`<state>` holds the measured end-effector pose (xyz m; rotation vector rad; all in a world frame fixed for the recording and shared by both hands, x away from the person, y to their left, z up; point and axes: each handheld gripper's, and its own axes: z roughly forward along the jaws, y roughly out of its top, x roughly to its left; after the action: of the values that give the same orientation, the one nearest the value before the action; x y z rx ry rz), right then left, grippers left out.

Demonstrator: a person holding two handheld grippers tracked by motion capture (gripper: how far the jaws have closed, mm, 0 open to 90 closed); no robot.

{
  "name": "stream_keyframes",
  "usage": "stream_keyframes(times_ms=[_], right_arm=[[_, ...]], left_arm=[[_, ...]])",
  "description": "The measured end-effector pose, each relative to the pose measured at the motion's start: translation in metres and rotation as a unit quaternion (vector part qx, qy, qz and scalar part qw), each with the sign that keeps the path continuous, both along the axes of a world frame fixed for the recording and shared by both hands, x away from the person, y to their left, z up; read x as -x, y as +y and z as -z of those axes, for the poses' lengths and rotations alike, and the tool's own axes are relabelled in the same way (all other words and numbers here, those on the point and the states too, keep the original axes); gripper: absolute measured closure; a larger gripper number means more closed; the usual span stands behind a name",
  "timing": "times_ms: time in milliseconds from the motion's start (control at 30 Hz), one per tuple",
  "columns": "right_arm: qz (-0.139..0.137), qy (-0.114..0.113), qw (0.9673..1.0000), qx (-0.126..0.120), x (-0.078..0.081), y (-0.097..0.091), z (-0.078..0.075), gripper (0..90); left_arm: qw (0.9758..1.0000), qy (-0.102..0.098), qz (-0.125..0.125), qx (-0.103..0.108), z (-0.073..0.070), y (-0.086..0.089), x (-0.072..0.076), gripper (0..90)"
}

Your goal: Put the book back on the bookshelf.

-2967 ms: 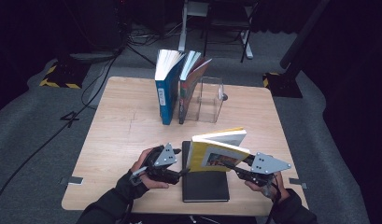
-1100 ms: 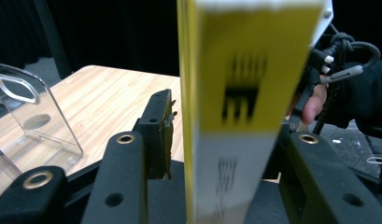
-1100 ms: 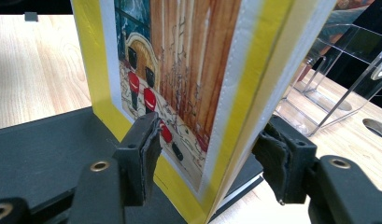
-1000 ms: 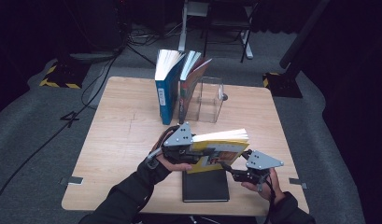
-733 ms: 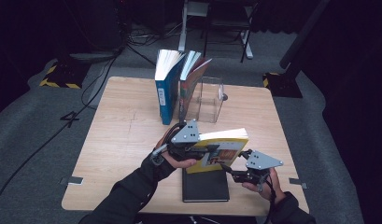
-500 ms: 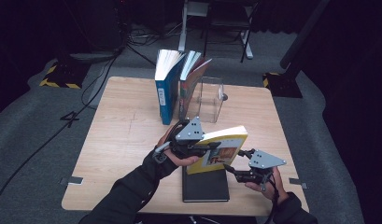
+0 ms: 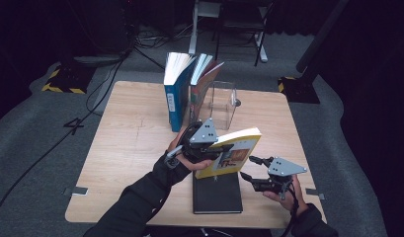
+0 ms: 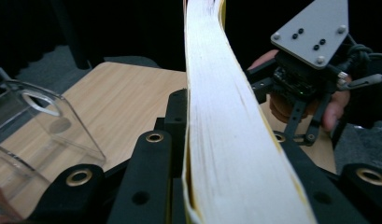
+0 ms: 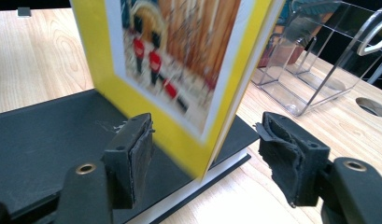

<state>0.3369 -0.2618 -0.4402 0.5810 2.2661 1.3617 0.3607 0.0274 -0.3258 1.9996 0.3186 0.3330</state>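
The wooden table (image 7: 125, 148) carried a black book (image 7: 217, 193) lying flat near its front edge, a clear acrylic holder (image 7: 223, 102) toward the rear, and upright books (image 7: 187, 89) standing just beside the holder.

You are working in a recording studio or lab: beyond your jaws, the pale wooden surface (image 7: 130, 128) stands on grey carpet (image 7: 36, 133) with black-and-yellow hazard-taped bases (image 7: 63, 81), trailing black cables (image 7: 98, 106), stand legs (image 7: 194, 34) and dark surroundings.
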Motion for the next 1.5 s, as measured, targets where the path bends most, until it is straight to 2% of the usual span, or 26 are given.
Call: stream_keyframes(times_ms=[100,200,400,433,567,667,700,767,833,1000,1133,1233,1300,1333,1433,1500], right_arm=[[0.002,0.002,1.0,-0.002,-0.001,-0.001,0.0,36.1],[0.004,0.004,1.0,-0.004,-0.001,-0.002,0.001,36.1],[0.008,0.01,0.9999,-0.002,-0.003,-0.003,0.003,36.1],[0.008,0.01,0.9999,-0.002,-0.003,-0.003,0.003,36.1],[0.016,0.007,0.9999,0.001,-0.003,-0.003,0.004,36.1],[0.02,0.011,0.9997,0.0,-0.004,-0.003,0.005,36.1],[0.02,0.011,0.9997,0.0,-0.004,-0.003,0.005,36.1],[0.025,0.005,0.9997,0.003,-0.004,-0.003,0.006,36.5],[0.026,0.007,0.9996,0.002,-0.005,-0.003,0.006,36.5],[0.028,0.009,0.9996,0.001,-0.005,-0.004,0.006,36.5],[0.029,0.008,0.9995,0.0,-0.005,-0.005,0.006,36.5],[0.028,0.007,0.9996,0.001,-0.005,-0.005,0.006,36.5],[0.027,0.007,0.9996,0.002,-0.005,-0.005,0.006,36.5],[0.027,0.007,0.9996,0.002,-0.005,-0.005,0.006,36.5],[0.028,0.007,0.9996,0.003,-0.005,-0.006,0.006,36.5],[0.028,0.008,0.9996,0.001,-0.005,-0.006,0.006,36.5]], left_arm=[[0.9997,-0.009,-0.023,-0.001,-0.007,0.005,-0.004,74.8],[0.9986,-0.012,-0.05,0.008,-0.014,0.015,-0.011,74.8],[0.9929,-0.019,-0.117,0.012,-0.022,0.038,-0.027,74.9],[0.9929,-0.019,-0.117,0.012,-0.022,0.038,-0.027,74.8],[0.9877,-0.019,-0.154,0.013,-0.021,0.051,-0.038,74.8],[0.9827,-0.018,-0.184,0.009,-0.018,0.055,-0.045,74.8],[0.9798,-0.02,-0.199,0.004,-0.017,0.055,-0.049,74.8],[0.9764,-0.022,-0.215,-0.002,-0.015,0.055,-0.053,74.8],[0.9737,-0.025,-0.226,-0.009,-0.013,0.053,-0.057,74.8],[0.9704,-0.012,-0.241,-0.002,-0.006,0.046,-0.07,74.8],[0.9631,-0.015,-0.269,-0.006,0.0,0.035,-0.08,74.8],[0.9561,-0.021,-0.292,-0.009,0.004,0.028,-0.086,74.8],[0.9544,-0.014,-0.298,-0.004,0.006,0.025,-0.091,74.8],[0.9528,-0.012,-0.303,-0.002,0.008,0.021,-0.095,74.8],[0.9518,-0.009,-0.307,-0.002,0.01,0.017,-0.1,74.8],[0.948,-0.009,-0.318,-0.003,0.014,0.011,-0.107,74.8]])
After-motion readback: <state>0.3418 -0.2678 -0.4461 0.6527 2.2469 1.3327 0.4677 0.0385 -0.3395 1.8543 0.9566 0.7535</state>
